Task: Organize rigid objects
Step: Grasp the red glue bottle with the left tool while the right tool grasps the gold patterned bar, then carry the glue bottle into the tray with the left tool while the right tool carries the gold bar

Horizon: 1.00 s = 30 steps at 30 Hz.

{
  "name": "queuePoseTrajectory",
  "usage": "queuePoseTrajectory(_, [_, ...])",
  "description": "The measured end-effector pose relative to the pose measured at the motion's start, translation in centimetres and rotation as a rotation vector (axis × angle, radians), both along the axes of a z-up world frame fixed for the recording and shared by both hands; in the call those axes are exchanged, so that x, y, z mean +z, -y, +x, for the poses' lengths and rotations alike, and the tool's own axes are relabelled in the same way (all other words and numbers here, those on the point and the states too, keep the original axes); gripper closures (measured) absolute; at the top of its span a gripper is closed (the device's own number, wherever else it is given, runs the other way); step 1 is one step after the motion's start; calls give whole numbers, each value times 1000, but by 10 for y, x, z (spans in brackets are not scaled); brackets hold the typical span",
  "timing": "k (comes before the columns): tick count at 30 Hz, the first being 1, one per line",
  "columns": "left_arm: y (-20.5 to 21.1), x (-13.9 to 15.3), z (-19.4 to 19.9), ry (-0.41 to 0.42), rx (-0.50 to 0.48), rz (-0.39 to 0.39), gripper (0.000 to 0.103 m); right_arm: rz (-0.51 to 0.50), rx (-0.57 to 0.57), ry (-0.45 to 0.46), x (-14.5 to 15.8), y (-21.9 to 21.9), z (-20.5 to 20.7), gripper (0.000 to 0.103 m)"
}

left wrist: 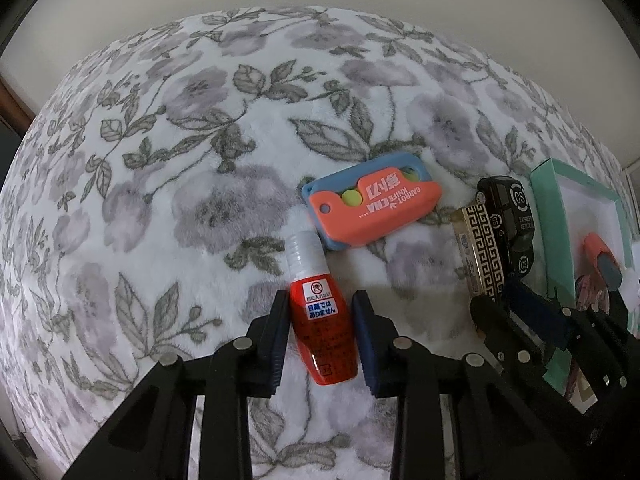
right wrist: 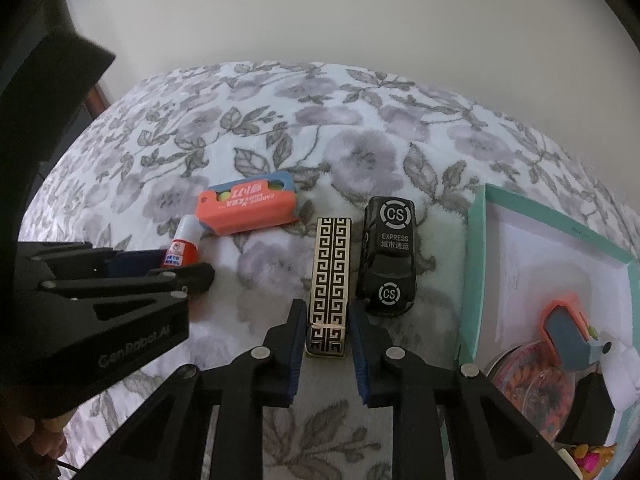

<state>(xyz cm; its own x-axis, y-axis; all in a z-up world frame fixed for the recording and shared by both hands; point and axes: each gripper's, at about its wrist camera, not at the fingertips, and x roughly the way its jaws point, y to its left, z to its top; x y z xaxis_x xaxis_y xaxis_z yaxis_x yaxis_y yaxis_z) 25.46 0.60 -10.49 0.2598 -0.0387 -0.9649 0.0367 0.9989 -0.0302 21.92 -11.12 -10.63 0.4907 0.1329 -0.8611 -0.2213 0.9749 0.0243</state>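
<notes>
While a few things already lie in the teal box (right wrist: 476, 240) at the right edge of the right wrist view, four remain on the floral blanket (left wrist: 160, 160). Left gripper (left wrist: 320, 320) has its fingers clamped on the red bottle (left wrist: 324, 332); right gripper (right wrist: 326, 328) is clamped on the patterned gold case (right wrist: 330, 280). Orange carrot knife (left wrist: 372, 200) and black toy car (right wrist: 388, 256) lie untouched, so boxing seems under halfway.

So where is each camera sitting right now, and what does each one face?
Left wrist: on the left gripper, looking steeply down at the red bottle between its fingers; the right gripper shows at right.
Right wrist: on the right gripper, facing the patterned box; the left gripper shows at left.
Shared: orange knife toy, black toy car.
</notes>
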Motion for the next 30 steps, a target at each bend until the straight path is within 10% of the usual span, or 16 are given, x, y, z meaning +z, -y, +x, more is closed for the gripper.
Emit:
queuePoseTrajectory(19, [2, 0, 2, 20, 5, 17, 72, -8, 12, -2, -10, -4, 0, 80])
queuePoseTrajectory(30, [-18, 27, 4, 81, 82, -142, 73, 15, 5, 59, 16, 3, -9, 81])
